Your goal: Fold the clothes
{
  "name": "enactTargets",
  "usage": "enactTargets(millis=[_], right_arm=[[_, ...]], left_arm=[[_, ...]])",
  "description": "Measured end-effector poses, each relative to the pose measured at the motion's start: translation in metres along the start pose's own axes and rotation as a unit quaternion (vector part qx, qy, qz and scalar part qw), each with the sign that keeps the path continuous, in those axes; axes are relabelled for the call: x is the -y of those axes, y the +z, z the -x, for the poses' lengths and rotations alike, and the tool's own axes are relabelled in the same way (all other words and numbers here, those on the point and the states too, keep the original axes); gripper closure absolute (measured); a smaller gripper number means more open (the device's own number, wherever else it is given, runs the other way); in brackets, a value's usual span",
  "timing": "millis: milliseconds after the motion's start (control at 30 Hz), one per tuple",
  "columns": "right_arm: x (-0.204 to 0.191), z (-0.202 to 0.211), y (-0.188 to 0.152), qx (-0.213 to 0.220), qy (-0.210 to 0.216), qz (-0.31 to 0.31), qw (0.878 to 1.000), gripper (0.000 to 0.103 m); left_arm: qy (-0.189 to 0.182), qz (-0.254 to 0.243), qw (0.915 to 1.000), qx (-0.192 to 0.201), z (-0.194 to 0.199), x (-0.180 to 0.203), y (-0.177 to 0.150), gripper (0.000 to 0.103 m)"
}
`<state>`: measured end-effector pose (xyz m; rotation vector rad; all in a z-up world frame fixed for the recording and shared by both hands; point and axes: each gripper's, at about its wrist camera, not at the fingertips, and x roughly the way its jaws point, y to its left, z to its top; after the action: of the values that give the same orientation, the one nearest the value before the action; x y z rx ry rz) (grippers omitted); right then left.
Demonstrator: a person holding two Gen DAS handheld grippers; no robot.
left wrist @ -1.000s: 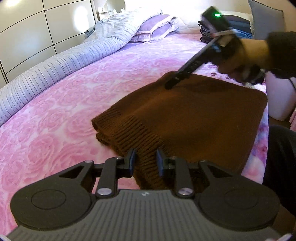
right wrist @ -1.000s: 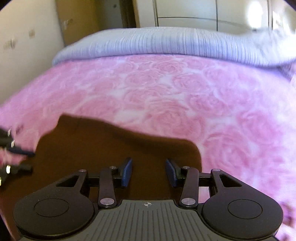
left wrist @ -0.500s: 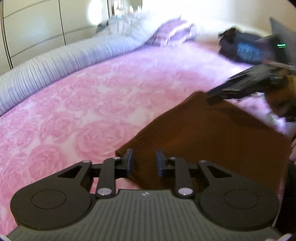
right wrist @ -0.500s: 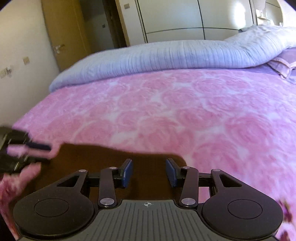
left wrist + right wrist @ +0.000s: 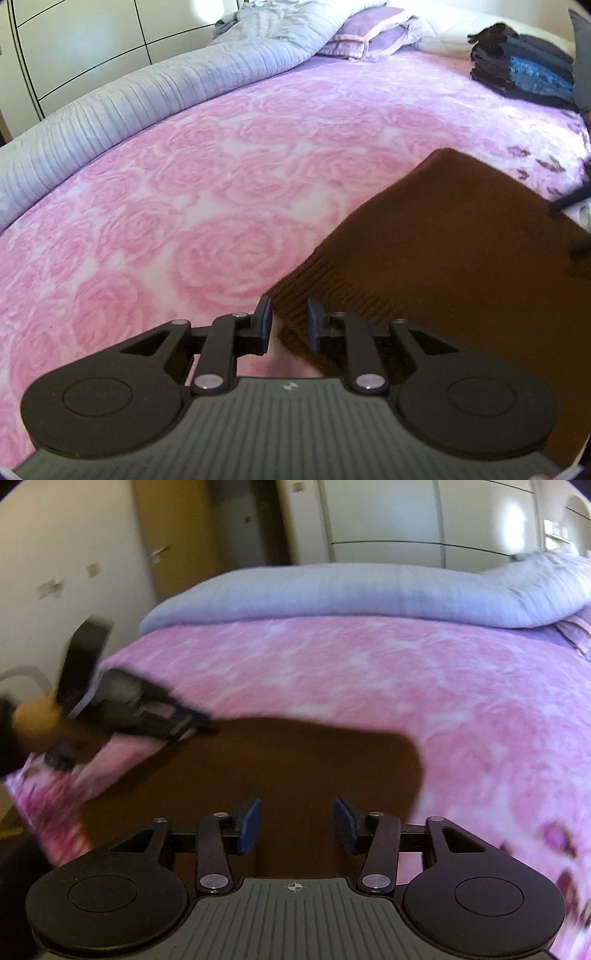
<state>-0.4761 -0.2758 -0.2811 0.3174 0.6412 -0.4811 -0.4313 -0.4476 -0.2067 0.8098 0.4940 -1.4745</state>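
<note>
Your left gripper (image 5: 287,325) pinches the brown sweater (image 5: 461,251) hem to anchor the fold; your right gripper (image 5: 297,825), empty, opens above it

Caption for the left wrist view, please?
Left gripper pinching the ribbed corner of a folded brown sweater on a pink rose blanket.

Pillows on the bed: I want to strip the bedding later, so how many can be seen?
1: a lilac pillow at the head of the bed, beside the bunched grey quilt. More may be hidden under that quilt.
</note>
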Motion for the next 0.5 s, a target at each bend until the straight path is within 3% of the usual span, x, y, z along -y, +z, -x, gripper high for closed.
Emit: enactTargets(millis=[67, 233, 500], right_arm=[[-0.012, -0.003, -0.018, -0.025, -0.018, 0.012, 0.999, 0.047], [-0.032, 0.025, -0.029, 0.006, -0.019, -0.017, 1.000, 0.046], [-0.052, 0.050, -0.044, 0.002, -0.031, -0.018, 0.999, 0.043]], left_arm=[[0.012, -0.007, 0.9999, -0.008, 0.005, 0.004, 0.001, 0.085], [0.033, -0.009, 0.9993, -0.014, 0.028, 0.009, -0.003, 0.085], [0.040, -0.017, 0.9990, -0.008, 0.071, 0.022, -0.022, 0.083]])
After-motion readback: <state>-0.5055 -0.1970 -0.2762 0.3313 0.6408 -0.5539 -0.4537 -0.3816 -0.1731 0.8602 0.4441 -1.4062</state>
